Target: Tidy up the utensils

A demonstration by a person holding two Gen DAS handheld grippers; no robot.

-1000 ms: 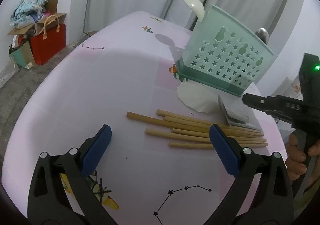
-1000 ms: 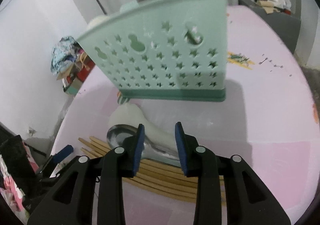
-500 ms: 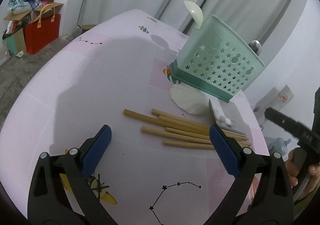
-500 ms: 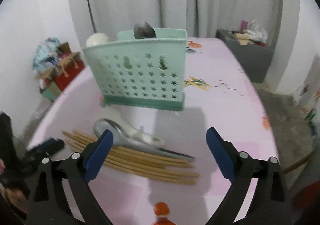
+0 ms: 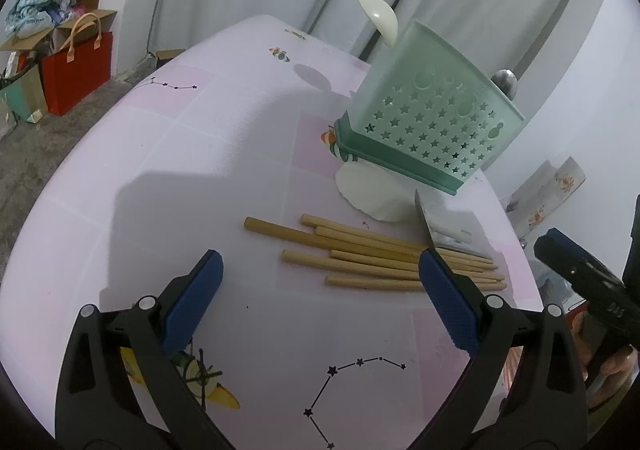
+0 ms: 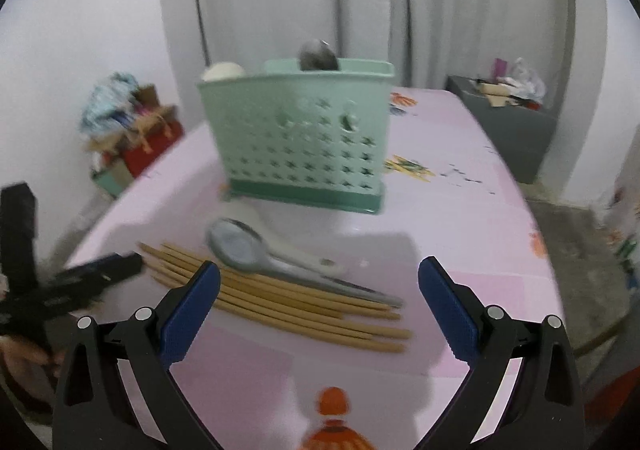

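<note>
The left gripper (image 5: 320, 278) hangs over the pink table (image 5: 168, 178) with its blue pads spread wide. Nothing is between them. Just past its fingertips lies a bunch of wooden chopsticks (image 5: 372, 258), side by side on the cloth. Beyond the sticks, and a bit to the right, a white spoon (image 5: 372, 194) lies flat, with a metal spoon (image 5: 430, 226) next to it. The green holder with star holes (image 5: 432, 130) stands behind them. Another white spoon (image 5: 380, 18) sticks up out of its far left end, and a shiny metal one (image 5: 506, 84) pokes out at its right end. Far off to the left, on the floor, sits a red bag (image 5: 76, 70).

The right gripper (image 6: 320, 282) also has its pads spread as far as they go, and it holds nothing. From its side, the chopsticks (image 6: 280, 294) lie right in front of the fingertips. The metal spoon (image 6: 240, 246) rests on top of them, with the white spoon (image 6: 296, 250) tucked close behind it. The green holder (image 6: 304, 142) stands straight ahead, farther back. The left gripper (image 6: 92, 278) shows at the left edge, near the ends of the sticks.
</note>
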